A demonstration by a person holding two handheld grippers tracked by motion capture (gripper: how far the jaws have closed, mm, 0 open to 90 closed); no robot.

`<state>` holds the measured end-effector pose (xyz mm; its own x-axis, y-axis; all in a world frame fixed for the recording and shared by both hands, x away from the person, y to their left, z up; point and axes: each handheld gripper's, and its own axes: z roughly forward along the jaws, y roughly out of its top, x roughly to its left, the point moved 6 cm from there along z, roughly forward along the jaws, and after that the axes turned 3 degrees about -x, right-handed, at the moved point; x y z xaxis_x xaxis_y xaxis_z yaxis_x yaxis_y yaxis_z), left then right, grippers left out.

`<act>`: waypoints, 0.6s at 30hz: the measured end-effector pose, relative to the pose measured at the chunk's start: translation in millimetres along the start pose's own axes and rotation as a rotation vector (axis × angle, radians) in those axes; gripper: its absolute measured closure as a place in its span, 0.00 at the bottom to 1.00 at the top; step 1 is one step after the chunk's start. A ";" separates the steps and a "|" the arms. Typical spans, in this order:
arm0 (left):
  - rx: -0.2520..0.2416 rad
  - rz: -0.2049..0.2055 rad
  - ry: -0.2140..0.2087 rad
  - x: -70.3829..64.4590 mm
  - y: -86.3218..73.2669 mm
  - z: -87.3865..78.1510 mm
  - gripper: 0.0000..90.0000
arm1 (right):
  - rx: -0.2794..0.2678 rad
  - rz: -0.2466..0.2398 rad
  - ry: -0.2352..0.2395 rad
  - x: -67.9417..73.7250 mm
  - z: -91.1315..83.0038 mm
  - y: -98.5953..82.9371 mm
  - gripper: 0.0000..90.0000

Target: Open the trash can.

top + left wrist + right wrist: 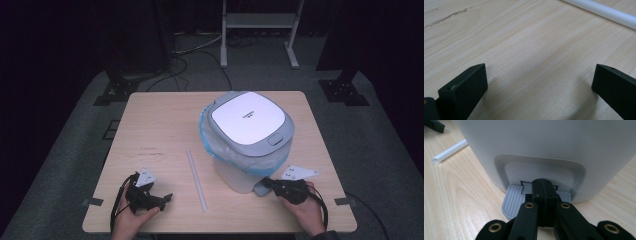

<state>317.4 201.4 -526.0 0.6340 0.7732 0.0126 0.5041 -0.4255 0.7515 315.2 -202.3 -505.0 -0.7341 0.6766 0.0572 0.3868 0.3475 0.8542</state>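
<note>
Overhead, a pedal bin [247, 145] with a blue liner stands on a wooden table [150, 130], the right gripper [272, 184] pointing at its base and the left gripper [162, 199] resting apart, near a white tube [196, 180]. Next, the left gripper view has both jaws spread wide over bare wood, grasping nothing, the tube [604, 12] beyond their tips. Lastly, the right gripper view shows the jaws clenched together, tips on the grey foot pedal [515, 202], probably to press it and lift the lid.

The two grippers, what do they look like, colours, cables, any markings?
Both the left gripper and right gripper are black with blocky two-part jaws. Each carries a grey three-cornered plate on top and trails a black cable. In the right gripper view, brass-coloured pivot rings dot the black linkage arms.
</note>
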 end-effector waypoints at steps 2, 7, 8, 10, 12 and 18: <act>0.000 0.000 0.000 0.0 0.0 0.0 0.00 | 0.003 0.012 0.002 0.1 -0.3 -0.4 1.00; 0.000 0.000 0.000 0.0 0.0 0.0 0.00 | 0.003 0.010 0.003 -0.6 0.7 -1.2 1.00; 0.000 0.000 0.000 0.0 0.1 0.0 0.00 | 0.004 0.011 0.003 -0.4 0.9 -1.4 1.00; -0.001 -0.001 0.001 0.0 0.1 0.1 0.00 | 0.009 0.011 0.002 -0.5 1.2 -1.7 1.00; 0.001 0.002 -0.003 -0.2 0.1 0.0 0.00 | 0.014 0.011 0.000 -0.6 2.1 -2.6 1.00; 0.001 0.002 -0.004 -0.3 0.1 0.1 0.00 | 0.026 0.010 -0.001 -0.4 3.7 -4.6 1.00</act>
<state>317.3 201.1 -526.0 0.6371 0.7707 0.0117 0.5033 -0.4274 0.7510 315.7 -201.8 -510.9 -0.7294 0.6809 0.0653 0.4087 0.3573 0.8398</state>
